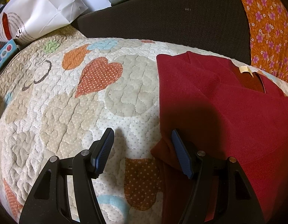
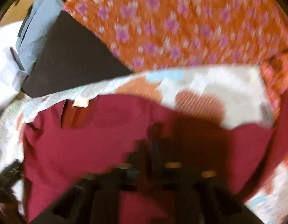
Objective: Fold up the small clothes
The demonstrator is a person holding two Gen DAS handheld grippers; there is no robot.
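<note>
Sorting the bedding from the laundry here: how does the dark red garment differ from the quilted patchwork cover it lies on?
The dark red garment is one plain colour; the quilted cover is pale with orange, beige and blue patches. The garment looks smooth, while the cover is stitched into puffy ridges. The garment has a neck opening with a small cream label; the cover shows neither. Both are soft fabric, spread fairly flat.
</note>
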